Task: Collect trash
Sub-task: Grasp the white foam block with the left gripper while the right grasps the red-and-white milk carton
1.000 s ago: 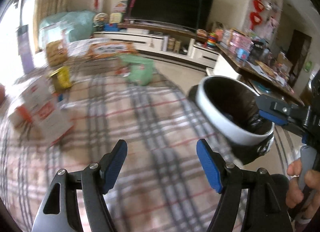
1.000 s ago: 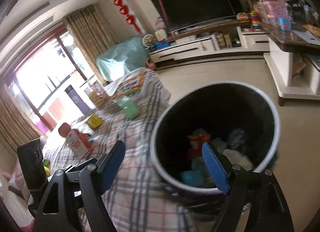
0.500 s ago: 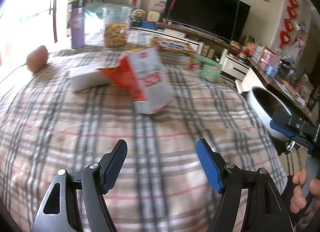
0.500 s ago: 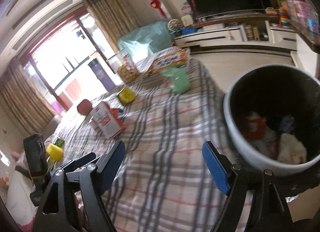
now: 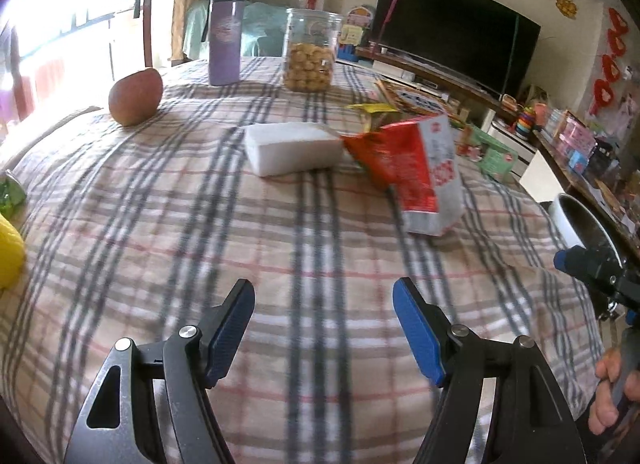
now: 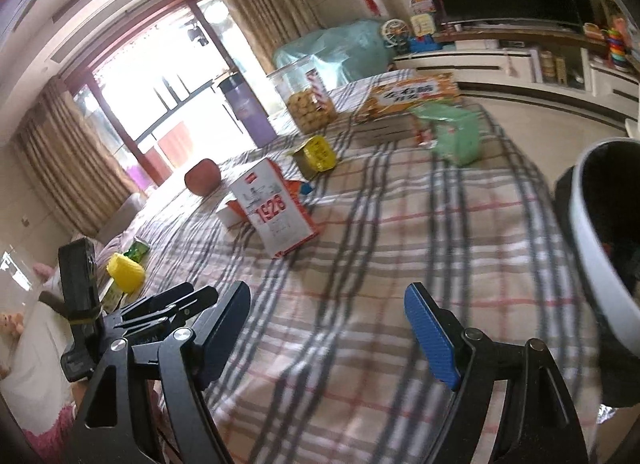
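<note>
Both views have swung off the bin (image 6: 592,248) onto the table. The left gripper (image 5: 322,328) and right gripper (image 6: 326,330) gape empty, the red-and-white carton (image 5: 424,172) ahead as a likely next pick.

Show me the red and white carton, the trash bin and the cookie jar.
red and white carton (image 6: 276,210), right wrist view, printed front face.
trash bin (image 6: 588,240), right wrist view, white rim.
cookie jar (image 5: 309,56), left wrist view, clear wall.

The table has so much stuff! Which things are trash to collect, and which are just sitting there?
Likely for the job: torn red-and-white carton, crumpled yellow wrapper, trash bin.

Probably just lying about: apple, cookie jar, purple bottle, white tissue pack.
</note>
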A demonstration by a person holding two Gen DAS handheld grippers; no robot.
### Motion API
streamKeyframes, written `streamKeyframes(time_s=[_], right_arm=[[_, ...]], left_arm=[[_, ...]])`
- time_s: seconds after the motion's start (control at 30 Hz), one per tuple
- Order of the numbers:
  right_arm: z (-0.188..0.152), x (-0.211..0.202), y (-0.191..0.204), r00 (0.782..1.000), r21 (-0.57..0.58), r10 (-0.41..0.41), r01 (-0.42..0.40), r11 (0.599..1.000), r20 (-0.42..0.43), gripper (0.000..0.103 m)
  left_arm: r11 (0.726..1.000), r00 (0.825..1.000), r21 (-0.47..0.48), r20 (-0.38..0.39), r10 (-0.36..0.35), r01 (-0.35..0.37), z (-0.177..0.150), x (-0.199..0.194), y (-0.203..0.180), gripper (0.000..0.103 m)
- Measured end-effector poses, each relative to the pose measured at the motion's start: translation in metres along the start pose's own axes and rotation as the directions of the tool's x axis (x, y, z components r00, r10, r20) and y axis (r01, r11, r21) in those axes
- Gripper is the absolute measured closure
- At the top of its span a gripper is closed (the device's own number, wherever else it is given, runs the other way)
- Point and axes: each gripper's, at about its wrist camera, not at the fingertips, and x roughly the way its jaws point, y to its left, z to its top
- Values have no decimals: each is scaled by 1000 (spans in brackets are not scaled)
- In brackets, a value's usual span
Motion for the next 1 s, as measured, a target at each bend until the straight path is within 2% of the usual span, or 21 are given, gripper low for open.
streamKeyframes(time_s=[0.23,0.37,0.6,0.7,0.83,0.93,1.0], right_arm=[[5,29,17,999,-32,17,-18,999,-32,22],[13,42,23,999,-52,27,-29,998,-45,22],[28,60,26,998,-80,36,-40,996,-54,22],[34,70,27,997,-87,42,-47,995,-62,22],[42,85,32,996,-103,51,-59,993,-75,22],[46,93,34,995,-114,53,-62,992,-80,22],[47,98,35,995,-119,51,-60,991,-83,22]], left_arm=[[1000,1000,23,-22,10,-10,13,16,16,32],[996,999,85,-38,12,-9,27,30,21,30],[985,999,165,-14,46,-43,62,52,37,23],[980,999,197,-29,40,-33,76,69,43,21],[972,997,234,-73,1,16,90,96,47,19],[968,996,252,-90,17,6,98,115,50,18],[969,995,248,-98,3,22,103,124,50,17]])
